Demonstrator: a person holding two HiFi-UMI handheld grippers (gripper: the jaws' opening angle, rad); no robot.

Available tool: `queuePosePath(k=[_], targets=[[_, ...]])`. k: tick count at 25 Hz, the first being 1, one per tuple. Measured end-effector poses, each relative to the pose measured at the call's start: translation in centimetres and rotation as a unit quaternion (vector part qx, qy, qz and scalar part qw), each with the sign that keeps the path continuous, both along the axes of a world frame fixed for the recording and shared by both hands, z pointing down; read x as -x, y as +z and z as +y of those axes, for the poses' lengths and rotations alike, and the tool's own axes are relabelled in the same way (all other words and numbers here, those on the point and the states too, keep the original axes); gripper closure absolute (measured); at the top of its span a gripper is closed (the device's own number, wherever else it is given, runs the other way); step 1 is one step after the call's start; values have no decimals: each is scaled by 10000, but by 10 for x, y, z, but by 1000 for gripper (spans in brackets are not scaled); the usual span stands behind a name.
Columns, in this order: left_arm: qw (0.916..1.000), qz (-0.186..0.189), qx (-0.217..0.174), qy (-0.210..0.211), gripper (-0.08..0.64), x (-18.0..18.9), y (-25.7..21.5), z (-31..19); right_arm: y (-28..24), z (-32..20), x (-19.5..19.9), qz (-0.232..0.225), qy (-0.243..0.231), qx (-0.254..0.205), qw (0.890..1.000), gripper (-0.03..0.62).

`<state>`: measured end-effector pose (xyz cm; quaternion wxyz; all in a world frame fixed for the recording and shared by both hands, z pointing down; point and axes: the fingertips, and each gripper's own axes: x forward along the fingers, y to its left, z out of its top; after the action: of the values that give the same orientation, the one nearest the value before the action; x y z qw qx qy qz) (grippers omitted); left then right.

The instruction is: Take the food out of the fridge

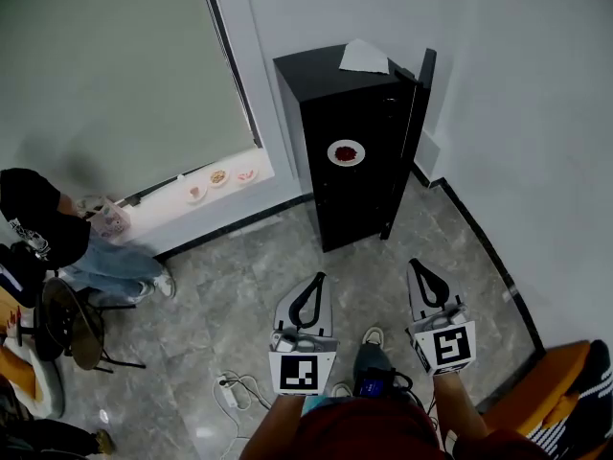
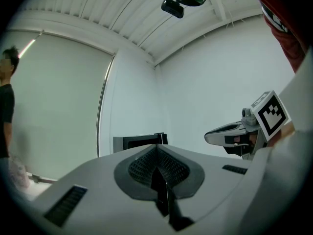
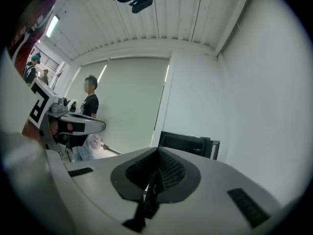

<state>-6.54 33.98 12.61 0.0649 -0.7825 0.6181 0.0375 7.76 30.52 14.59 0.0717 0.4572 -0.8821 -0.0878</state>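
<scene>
A tall black fridge (image 1: 350, 142) stands against the far wall with its door (image 1: 414, 127) swung open to the right. Inside, on an upper shelf, rests a white plate of red food (image 1: 346, 152). Both grippers are held low over the floor, well short of the fridge. My left gripper (image 1: 308, 300) is shut and empty, and my right gripper (image 1: 428, 286) is shut and empty too. In the left gripper view the shut jaws (image 2: 157, 148) point at the fridge top (image 2: 139, 142). The right gripper view shows shut jaws (image 3: 157, 153) below the fridge (image 3: 188, 143).
A white sheet (image 1: 364, 57) lies on the fridge top. Small dishes (image 1: 218, 177) sit on the window ledge to the left. A seated person (image 1: 57, 228) and a chair (image 1: 72, 324) are at far left. A power strip (image 1: 230, 391) lies on the floor; an orange seat (image 1: 565, 381) is at right.
</scene>
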Motion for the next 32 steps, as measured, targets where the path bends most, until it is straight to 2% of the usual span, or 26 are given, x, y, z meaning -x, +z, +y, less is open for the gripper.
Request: queuePosePath(k=[6, 18, 26, 32], targets=[[9997, 170, 150, -96, 546, -9, 2, -56, 1, -55, -6, 35, -64, 119, 9999, 571], [9994, 110, 194, -282, 546, -52, -4, -168, 2, -169, -45, -65, -201, 184, 9996, 571], [9995, -27, 231, -235, 546, -82, -4, -209, -2, -210, -72, -198, -190, 78, 9996, 571], [9996, -22, 233, -170, 546, -88, -2, -232, 0, -230, -78, -279, -131, 49, 9995, 571]])
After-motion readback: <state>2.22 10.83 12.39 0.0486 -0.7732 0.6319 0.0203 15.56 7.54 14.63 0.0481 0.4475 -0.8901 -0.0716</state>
